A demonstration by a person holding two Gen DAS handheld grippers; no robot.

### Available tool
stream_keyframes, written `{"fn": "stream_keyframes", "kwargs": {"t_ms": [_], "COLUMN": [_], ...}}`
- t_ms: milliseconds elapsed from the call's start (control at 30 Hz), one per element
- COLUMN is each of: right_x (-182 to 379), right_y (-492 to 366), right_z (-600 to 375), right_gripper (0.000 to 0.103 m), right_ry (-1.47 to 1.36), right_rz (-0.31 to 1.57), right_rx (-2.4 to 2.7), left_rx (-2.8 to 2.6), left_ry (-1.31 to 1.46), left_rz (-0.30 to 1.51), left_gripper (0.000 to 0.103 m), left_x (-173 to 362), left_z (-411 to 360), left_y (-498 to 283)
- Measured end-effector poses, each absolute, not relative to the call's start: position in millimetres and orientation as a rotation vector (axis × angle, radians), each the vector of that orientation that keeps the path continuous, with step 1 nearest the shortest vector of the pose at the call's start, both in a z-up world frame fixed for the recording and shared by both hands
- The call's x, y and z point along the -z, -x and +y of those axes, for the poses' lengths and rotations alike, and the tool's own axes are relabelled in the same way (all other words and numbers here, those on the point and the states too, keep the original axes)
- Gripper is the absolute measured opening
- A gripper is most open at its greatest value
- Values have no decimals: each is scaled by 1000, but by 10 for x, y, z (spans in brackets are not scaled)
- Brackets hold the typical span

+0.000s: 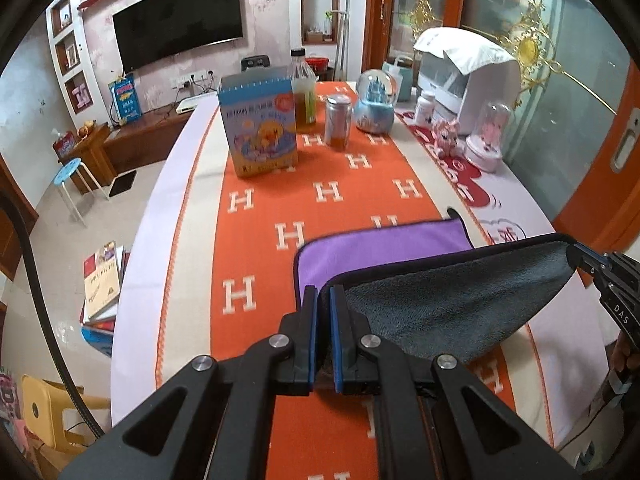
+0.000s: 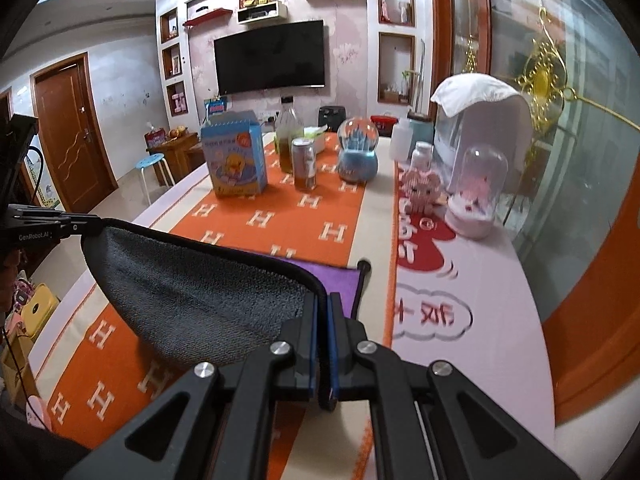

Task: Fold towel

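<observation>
A towel, purple on one side and grey on the other with a black hem, lies on the orange runner; its purple part [image 1: 384,246] rests flat and its grey side [image 1: 444,300] is lifted. My left gripper [image 1: 324,294] is shut on the towel's near left corner. My right gripper [image 2: 322,300] is shut on the near right corner, and it shows at the right edge of the left wrist view [image 1: 584,262]. The near edge hangs stretched between both grippers above the table. In the right wrist view the grey side [image 2: 192,284] fills the left and the purple part [image 2: 340,280] shows beyond.
Further back on the table stand a blue carton [image 1: 260,124], a bottle [image 1: 305,88], a tin [image 1: 338,120], a snow globe [image 1: 376,100], a pink toy [image 1: 446,136], a glass dome [image 1: 490,136] and a white appliance [image 1: 468,80]. A glass door is to the right.
</observation>
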State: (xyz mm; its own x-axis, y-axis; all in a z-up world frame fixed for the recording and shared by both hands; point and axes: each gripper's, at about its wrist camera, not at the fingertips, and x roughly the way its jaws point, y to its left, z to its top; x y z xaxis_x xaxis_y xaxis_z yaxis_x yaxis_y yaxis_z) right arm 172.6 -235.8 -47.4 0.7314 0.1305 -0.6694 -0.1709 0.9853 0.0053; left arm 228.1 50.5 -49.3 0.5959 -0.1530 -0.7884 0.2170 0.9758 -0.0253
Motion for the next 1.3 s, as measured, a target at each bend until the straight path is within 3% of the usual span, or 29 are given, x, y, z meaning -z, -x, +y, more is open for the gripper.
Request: {"fn": "stream_keyframes", "kwargs": {"t_ms": [600,1000,1300], "right_x": [1000,1526,1678], "right_y": [-2537,-2803,-2886], "right_z": [-2219,-2133,-2125], "right_gripper": [4,4,8], "right_ry": [151,208,198], "right_rz": [685,745,786], "right_rx": [-60,0,27], "left_rx": [179,143,134], "left_ry": [-16,21,50], "left_rz": [827,897,953], "left_gripper": [4,4,11], "left_x": [1097,1752,1924], "left_z": [547,530,519], "left_y": [-3205,-3524,-3621]}}
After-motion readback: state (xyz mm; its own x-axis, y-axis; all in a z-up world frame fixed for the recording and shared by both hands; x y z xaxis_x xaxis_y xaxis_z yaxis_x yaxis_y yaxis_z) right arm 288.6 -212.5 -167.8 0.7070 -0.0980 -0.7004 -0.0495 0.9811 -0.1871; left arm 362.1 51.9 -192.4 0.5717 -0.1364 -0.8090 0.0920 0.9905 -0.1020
